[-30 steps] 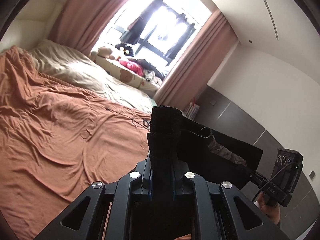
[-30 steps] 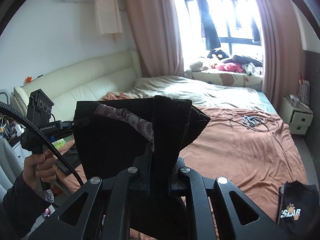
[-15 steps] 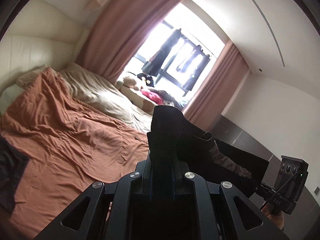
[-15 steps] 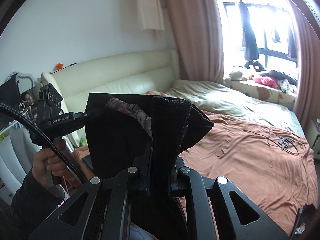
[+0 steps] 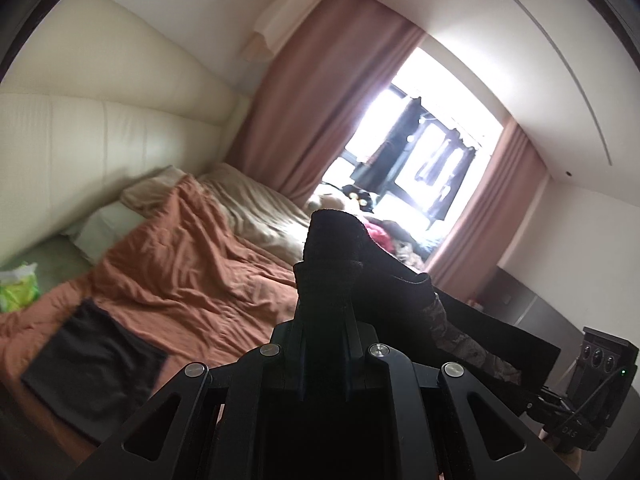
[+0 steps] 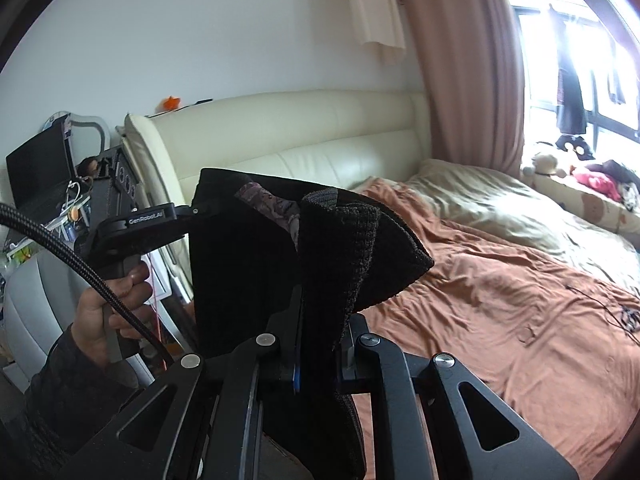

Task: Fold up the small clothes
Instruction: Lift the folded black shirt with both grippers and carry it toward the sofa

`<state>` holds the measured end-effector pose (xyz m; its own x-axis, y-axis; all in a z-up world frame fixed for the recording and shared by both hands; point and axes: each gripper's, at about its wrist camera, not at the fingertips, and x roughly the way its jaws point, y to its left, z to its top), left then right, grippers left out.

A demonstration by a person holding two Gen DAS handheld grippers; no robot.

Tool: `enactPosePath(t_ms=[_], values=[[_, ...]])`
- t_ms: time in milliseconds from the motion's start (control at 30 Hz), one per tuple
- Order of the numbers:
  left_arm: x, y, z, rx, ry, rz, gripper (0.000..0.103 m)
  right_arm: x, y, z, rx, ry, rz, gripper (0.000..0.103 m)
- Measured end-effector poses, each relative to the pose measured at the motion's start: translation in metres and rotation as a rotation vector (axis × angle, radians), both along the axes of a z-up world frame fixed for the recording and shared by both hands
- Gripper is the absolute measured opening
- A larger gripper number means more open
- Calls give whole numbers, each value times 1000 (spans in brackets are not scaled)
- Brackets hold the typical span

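A small black garment (image 5: 332, 248) with a patterned inner band (image 5: 452, 332) hangs stretched in the air between both grippers. My left gripper (image 5: 324, 304) is shut on one bunched corner of it, and cloth covers the fingertips. In the right wrist view my right gripper (image 6: 320, 312) is shut on the other bunched corner of the garment (image 6: 240, 272). There the left gripper (image 6: 188, 212) shows at the left, clamped on the far edge and held by a hand (image 6: 108, 304). A folded black cloth (image 5: 92, 364) lies flat on the rust-brown bed cover (image 5: 192, 276).
The bed runs toward a cream headboard (image 6: 304, 148) and a bright window with pink curtains (image 5: 332, 104). A green pack (image 5: 18, 288) sits at the bed's left edge. A laptop (image 6: 36, 168) stands on a cluttered desk, and a cable (image 6: 624, 314) lies on the cover.
Both grippers have swung left together with the garment still held. The headboard and the folded black cloth on the bed have come into view, and the window has slid right.
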<state>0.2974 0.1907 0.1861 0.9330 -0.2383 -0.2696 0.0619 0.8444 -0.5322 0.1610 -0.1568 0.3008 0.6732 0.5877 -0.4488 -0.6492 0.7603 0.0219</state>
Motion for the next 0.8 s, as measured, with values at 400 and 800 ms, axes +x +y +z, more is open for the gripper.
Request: enactPosePath(t_ms=[400,800], values=[[-7,114,-25,96,37,154,13,65,78,-77,39,50,150,7],[3,182,-72,123,177,279,13,122,132,-130,70,181,211,7]])
